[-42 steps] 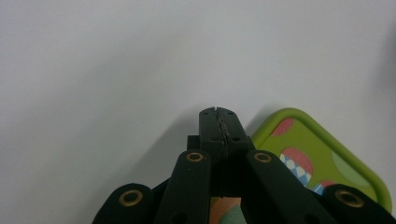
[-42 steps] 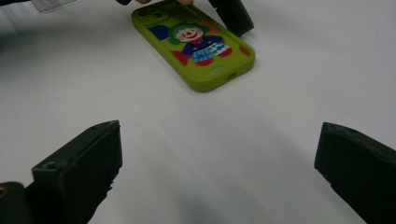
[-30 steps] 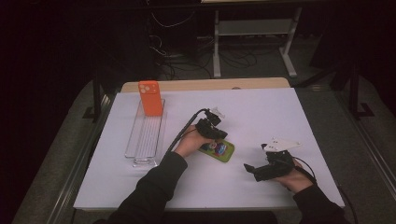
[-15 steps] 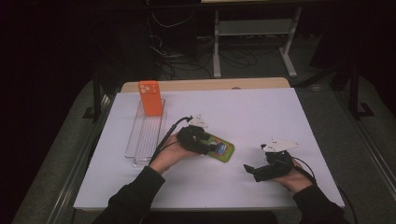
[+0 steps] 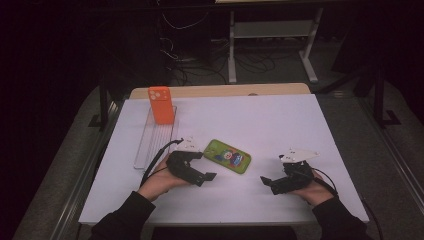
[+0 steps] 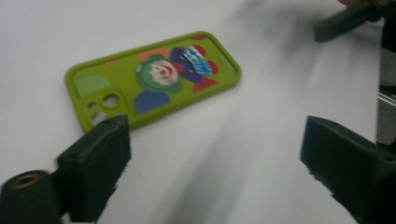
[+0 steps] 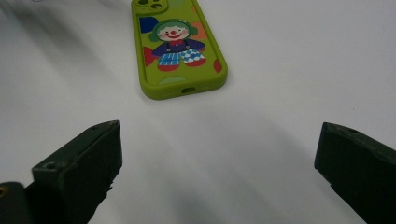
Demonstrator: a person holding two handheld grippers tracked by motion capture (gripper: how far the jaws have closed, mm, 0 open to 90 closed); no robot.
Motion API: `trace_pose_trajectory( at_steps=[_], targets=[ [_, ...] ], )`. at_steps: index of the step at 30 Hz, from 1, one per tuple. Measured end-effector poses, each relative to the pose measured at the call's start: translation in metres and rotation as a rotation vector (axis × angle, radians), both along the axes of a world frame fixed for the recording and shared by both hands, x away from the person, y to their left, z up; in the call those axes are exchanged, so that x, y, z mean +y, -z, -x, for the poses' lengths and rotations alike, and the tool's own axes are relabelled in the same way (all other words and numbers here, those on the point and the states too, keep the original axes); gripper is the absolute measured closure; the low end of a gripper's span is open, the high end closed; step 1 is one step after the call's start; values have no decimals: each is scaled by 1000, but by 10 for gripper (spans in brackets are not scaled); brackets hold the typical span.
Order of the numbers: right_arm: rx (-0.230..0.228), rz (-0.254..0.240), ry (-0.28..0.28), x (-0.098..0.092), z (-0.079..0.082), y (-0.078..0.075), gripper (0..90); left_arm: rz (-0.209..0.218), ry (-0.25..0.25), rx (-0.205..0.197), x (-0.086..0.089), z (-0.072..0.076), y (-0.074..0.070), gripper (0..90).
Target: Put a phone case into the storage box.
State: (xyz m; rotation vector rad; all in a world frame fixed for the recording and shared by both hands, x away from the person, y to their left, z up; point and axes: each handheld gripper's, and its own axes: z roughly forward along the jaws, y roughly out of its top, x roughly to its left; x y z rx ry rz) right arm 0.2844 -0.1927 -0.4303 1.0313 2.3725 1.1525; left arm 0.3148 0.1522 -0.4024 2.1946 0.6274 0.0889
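Orange case [image 5: 160, 104] upright at far end of clear tray [image 5: 155, 137], near table's [image 5: 300, 120] left edge. Green case [image 5: 227, 156] flat, mid-table toward near edge, nothing over it. Left gripper [image 5: 202, 177] just beside its near-left end, jaws just opened, spread, empty. Right gripper [image 5: 268, 183] apart at near right, jaws spread, empty.

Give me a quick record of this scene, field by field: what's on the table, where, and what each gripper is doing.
surface: white table
green phone case: lying flat, clown picture up, between the two grippers
orange phone case: standing at the far end of the clear rack
left gripper: jaws just opened, nothing between them, near the green case but not touching it
right gripper: open, empty, pointing toward the green case
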Motion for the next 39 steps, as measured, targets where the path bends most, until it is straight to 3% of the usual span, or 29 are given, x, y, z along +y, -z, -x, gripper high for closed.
trace_pose_trajectory(
  at_steps=[3,11,18,28,39],
  targets=[
    [12,-5,9,0,0,0,0,-22,19,-15,0,8,4,3],
    [34,-2,10,3,-3,0,0,-25,34,-39,-2,12,7,0],
    [48,-19,8,1,-5,-9,0,-44,64,-46,-2,11,9,0],
    [91,36,-36,7,-17,-21,0,-33,47,-50,1,8,8,0],
    [99,30,-85,25,-40,-31,0,-27,34,-49,1,9,10,0]
  ],
)
